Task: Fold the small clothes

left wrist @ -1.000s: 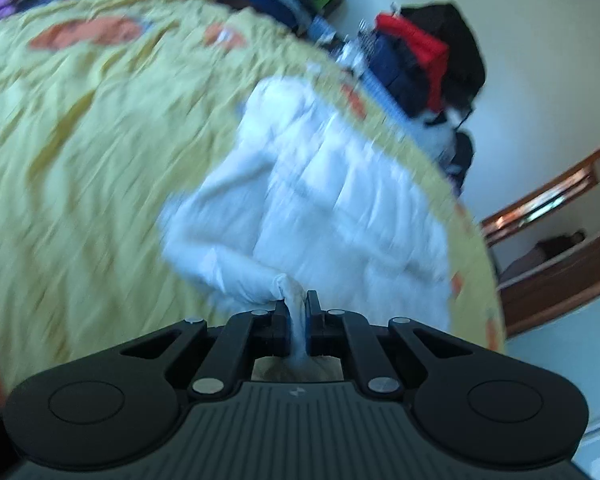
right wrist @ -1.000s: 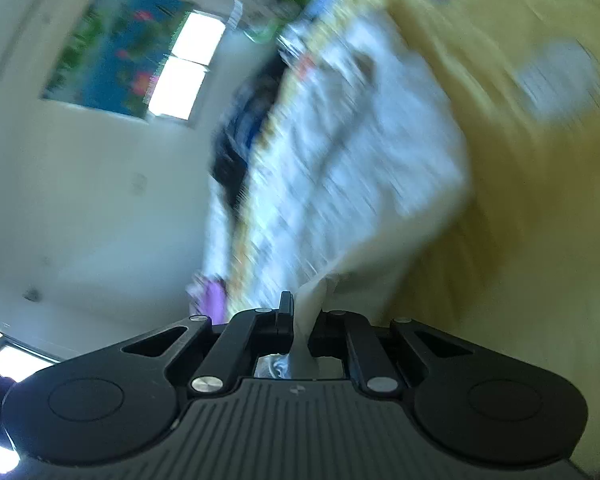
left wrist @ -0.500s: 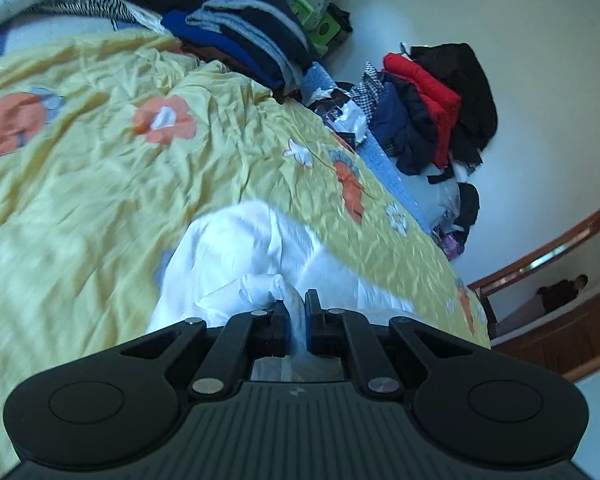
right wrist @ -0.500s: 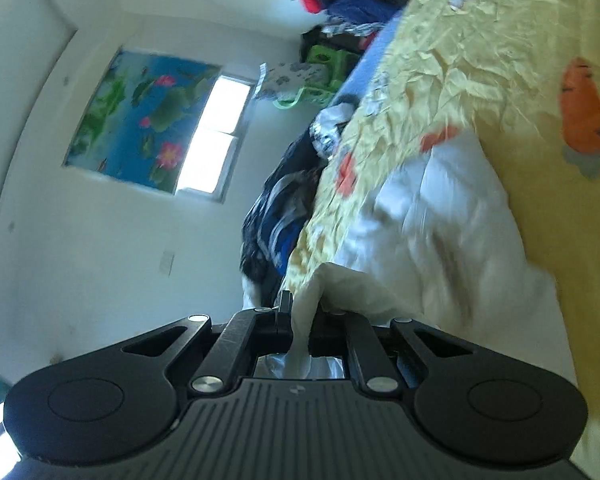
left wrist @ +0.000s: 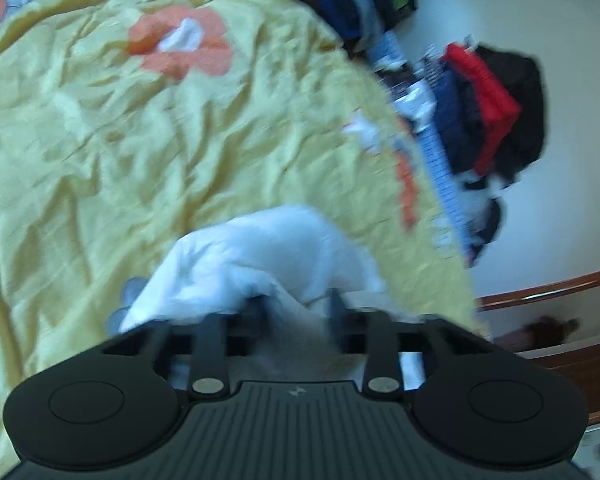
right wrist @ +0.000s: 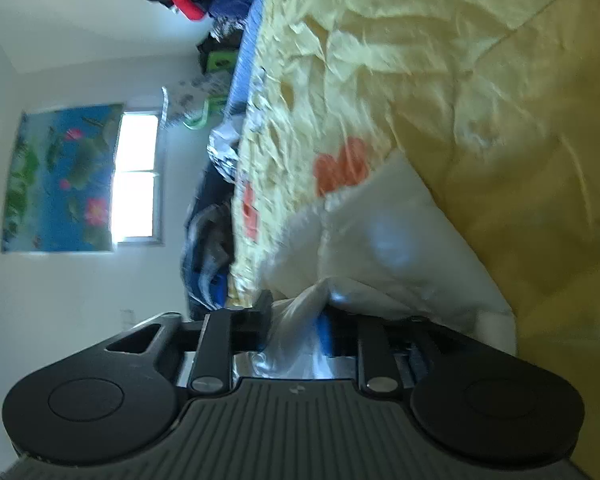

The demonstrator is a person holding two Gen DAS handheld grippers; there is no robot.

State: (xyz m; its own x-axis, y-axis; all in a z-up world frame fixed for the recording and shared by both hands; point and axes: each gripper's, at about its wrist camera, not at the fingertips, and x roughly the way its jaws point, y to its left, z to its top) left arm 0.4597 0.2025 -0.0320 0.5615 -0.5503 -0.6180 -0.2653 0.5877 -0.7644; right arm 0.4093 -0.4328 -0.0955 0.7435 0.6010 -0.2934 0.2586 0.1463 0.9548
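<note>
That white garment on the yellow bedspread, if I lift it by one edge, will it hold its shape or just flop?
The white garment would likely flop: it already bunches in soft folds. It looks thin and light, so it should lift easily. On the wrinkled yellow bedspread it may drag rather than slide. Both the left claw and right claw stand open.

White garment (left wrist: pixel 260 256) before my black grippers; pale yellow bedspread (left wrist: pixel 100 140) with orange flowers; red jacket (left wrist: pixel 488 96); blue floral poster (right wrist: pixel 60 176).

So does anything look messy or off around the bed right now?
Yes: the white garment lies bunched, not flat, on the wrinkled yellow floral bedspread, and unfolded dark and red clothes are heaped beside the bed.
</note>
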